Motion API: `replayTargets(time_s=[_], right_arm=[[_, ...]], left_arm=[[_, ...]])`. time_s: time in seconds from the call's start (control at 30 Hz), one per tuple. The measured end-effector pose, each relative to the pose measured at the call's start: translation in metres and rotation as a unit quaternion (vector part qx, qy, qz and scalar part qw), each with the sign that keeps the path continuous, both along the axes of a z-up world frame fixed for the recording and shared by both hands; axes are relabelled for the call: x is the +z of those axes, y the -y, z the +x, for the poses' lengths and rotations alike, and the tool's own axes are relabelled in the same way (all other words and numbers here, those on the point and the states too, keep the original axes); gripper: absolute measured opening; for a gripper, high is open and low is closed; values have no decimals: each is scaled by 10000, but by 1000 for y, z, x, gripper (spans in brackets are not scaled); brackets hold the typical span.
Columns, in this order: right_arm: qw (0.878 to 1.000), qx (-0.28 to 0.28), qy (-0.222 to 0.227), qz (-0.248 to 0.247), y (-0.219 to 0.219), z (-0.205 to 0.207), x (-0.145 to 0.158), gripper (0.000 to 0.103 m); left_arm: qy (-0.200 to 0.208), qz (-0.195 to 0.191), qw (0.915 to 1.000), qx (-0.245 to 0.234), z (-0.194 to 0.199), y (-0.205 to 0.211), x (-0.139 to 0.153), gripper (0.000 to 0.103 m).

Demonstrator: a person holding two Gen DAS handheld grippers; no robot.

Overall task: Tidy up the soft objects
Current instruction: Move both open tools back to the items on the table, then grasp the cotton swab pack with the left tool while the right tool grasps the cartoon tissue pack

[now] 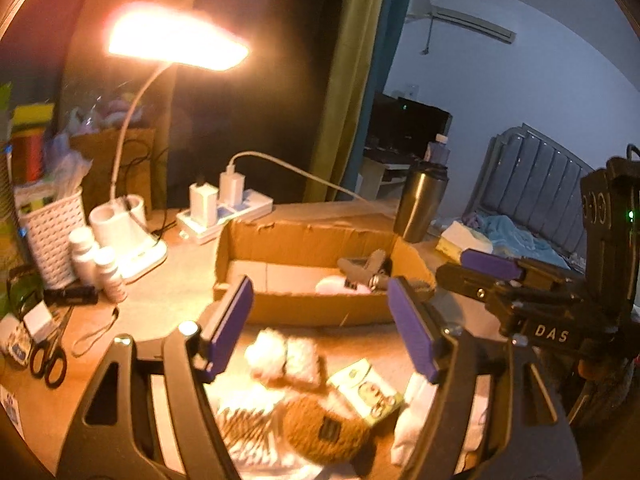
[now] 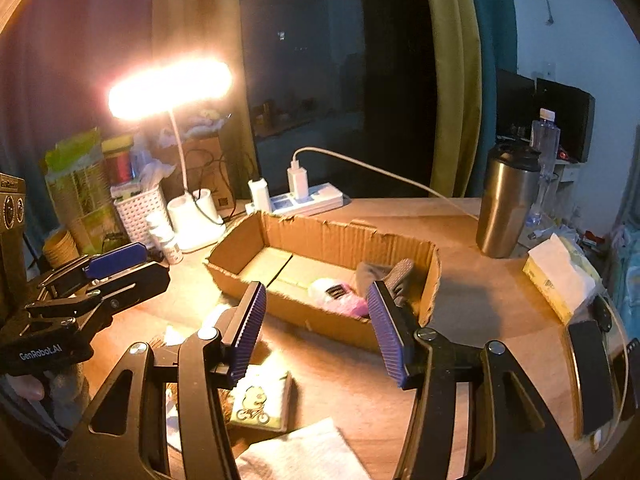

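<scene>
A shallow cardboard box (image 1: 280,300) (image 2: 328,236) lies on the wooden desk. Inside it are grey socks (image 1: 362,266) (image 2: 386,274) and a pink and white fluffy piece (image 2: 340,298). My left gripper (image 1: 320,328) hovers open just in front of the box with nothing between its pads. Under it lie white fluffy socks (image 1: 280,356), a brown knitted piece (image 1: 324,432), a striped cloth (image 1: 244,424) and a white sock (image 1: 412,412). My right gripper (image 2: 318,332) is open and empty near the box's front wall, above a white towel (image 2: 308,456).
A lit desk lamp (image 1: 176,44), power strip (image 2: 308,200) and steel tumbler (image 2: 504,208) stand behind the box. A green printed packet (image 2: 260,400) lies among the soft things. Bottles (image 1: 108,268), a white basket (image 1: 52,236) and scissors (image 1: 48,356) crowd the left; a tissue box (image 2: 556,276) sits right.
</scene>
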State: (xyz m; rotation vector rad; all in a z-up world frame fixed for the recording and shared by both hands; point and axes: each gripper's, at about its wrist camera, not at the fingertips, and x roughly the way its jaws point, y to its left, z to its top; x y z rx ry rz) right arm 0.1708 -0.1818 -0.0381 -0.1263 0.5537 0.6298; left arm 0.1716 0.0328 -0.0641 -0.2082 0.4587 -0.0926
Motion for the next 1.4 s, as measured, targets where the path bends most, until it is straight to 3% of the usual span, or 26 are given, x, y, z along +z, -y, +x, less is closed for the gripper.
replayTargets(time_s=[0.7, 1.03, 1.4], right_arm=[[9969, 261, -584, -454, -36, -22, -60, 56], [9942, 306, -852, -573, -44, -15, -80, 56], [9916, 364, -1065, -636, -51, -6, -95, 56]], left_arm=[[-475, -242, 9982, 262, -39, -27, -51, 76], [-832, -251, 9953, 423, -33, -34, -70, 76], [-1517, -252, 9865, 561, -13, -39, -95, 75]])
